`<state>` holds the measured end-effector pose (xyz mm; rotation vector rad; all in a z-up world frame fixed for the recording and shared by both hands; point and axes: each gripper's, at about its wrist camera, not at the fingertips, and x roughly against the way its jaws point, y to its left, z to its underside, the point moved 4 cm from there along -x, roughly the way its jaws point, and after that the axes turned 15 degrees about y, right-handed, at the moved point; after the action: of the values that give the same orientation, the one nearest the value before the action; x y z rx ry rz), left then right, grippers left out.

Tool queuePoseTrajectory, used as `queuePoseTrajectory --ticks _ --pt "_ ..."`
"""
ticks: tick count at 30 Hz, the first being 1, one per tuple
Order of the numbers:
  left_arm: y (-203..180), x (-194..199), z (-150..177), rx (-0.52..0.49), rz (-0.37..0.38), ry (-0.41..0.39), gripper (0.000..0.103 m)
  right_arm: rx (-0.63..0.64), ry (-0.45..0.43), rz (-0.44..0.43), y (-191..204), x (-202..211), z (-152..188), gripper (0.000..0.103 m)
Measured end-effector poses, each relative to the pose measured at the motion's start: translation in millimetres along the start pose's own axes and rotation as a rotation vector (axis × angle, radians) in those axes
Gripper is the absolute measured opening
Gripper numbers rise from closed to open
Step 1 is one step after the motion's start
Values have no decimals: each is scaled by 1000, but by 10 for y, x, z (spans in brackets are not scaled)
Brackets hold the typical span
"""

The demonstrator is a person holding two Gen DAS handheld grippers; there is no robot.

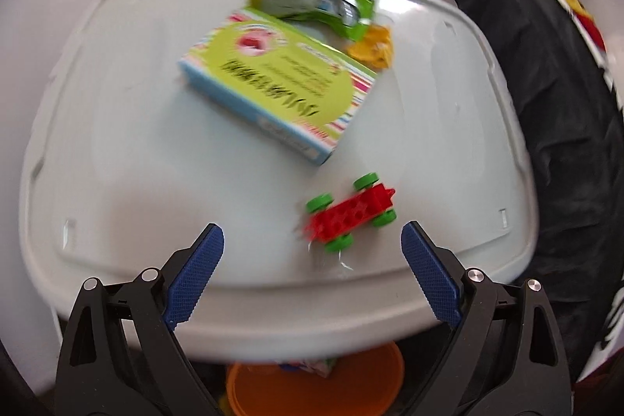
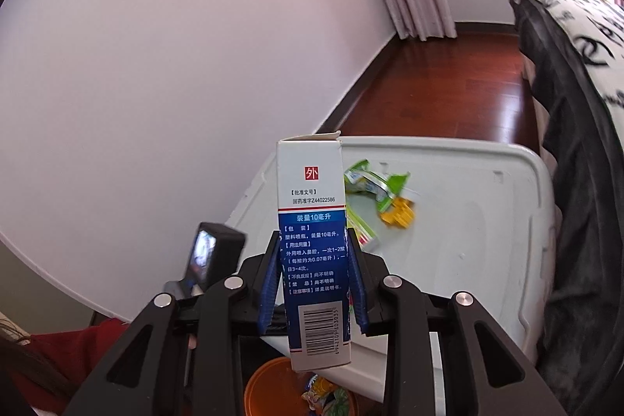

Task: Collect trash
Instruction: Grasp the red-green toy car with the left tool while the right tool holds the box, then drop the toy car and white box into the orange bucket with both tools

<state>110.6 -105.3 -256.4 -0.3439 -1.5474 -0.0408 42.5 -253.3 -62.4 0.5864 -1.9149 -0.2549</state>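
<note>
On a white plastic lid (image 1: 117, 104) lie a green striped carton (image 1: 280, 84), a crumpled green wrapper (image 1: 312, 2), a yellow scrap (image 1: 372, 45) and a red toy car with green wheels (image 1: 351, 213). My left gripper (image 1: 312, 227) hovers open over the lid's near edge, the toy car just ahead of its fingertips and nothing between them. My right gripper (image 2: 314, 234) is shut on an upright white and blue medicine box (image 2: 312, 205), held above an orange bin (image 2: 273, 388). The right wrist view also shows the wrapper (image 2: 370, 182) and the scrap (image 2: 397, 213).
The orange bin (image 1: 312, 388) stands on the floor below the lid's near edge with colourful trash inside. A bed with dark bedding (image 2: 577, 182) borders the lid on the right. A pale wall (image 2: 156, 65) runs along the left, with dark wood floor (image 2: 448, 84) beyond.
</note>
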Motion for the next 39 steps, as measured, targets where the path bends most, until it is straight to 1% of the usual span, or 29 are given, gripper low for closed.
queuePoseTrajectory --ticks 2,4,5,10,11,12,13,14,15,17,19,20,23,24,26,28,30,33,36,39 --pt "-61 -94 -43 -40 -32 7 90 -12 0 -3 -80 10 66 31" --pt "-138 -185 -69 -91 -36 25 90 -24 0 -10 -150 12 126 31" --pt "-160 -223 -77 -108 -35 31 90 -34 2 -13 -195 10 162 31" --pt "-249 -398 -122 -178 -95 40 90 -61 21 -24 -350 -123 226 31" --pt "-254 -425 -126 -187 -103 42 88 -62 26 -26 -353 -144 239 31" --pt "-252 -469 -132 -194 -108 49 82 -63 29 -23 -360 -164 237 31" --pt "-259 -498 -131 -199 -117 52 82 -64 32 -21 -357 -178 238 31" --pt "-276 -502 -132 -220 -151 31 80 -65 33 -27 -354 -190 239 32" --pt "-288 -515 -130 -234 -166 30 78 -66 33 -28 -353 -192 252 32" --pt "-290 -517 -118 -244 -169 24 77 -64 34 -27 -340 -195 255 32" --pt "-279 -506 -107 -245 -166 15 72 -64 35 -25 -353 -207 234 32" --pt "-286 -501 -93 -252 -164 10 65 -63 35 -27 -359 -211 227 32" --pt "-327 -507 -87 -260 -170 16 64 -64 35 -32 -345 -214 236 32" --pt "-330 -497 -84 -258 -162 13 40 -65 35 -34 -345 -217 235 32" --pt "-311 -458 -120 -232 -122 23 40 -63 37 -36 -341 -219 241 32" --pt "-298 -467 -141 -231 -114 26 39 -64 36 -38 -361 -220 240 32" --pt "-294 -465 -125 -240 -126 25 39 -63 32 -42 -359 -201 241 32" --pt "-251 -415 -105 -207 -89 26 39 -65 24 -45 -362 -172 251 32" --pt "-148 -270 -85 -191 -90 -4 39 -64 17 -48 -365 -132 272 32" --pt "-190 -36 -18 -174 -91 -45 39 -62 11 -53 -344 -80 306 32"
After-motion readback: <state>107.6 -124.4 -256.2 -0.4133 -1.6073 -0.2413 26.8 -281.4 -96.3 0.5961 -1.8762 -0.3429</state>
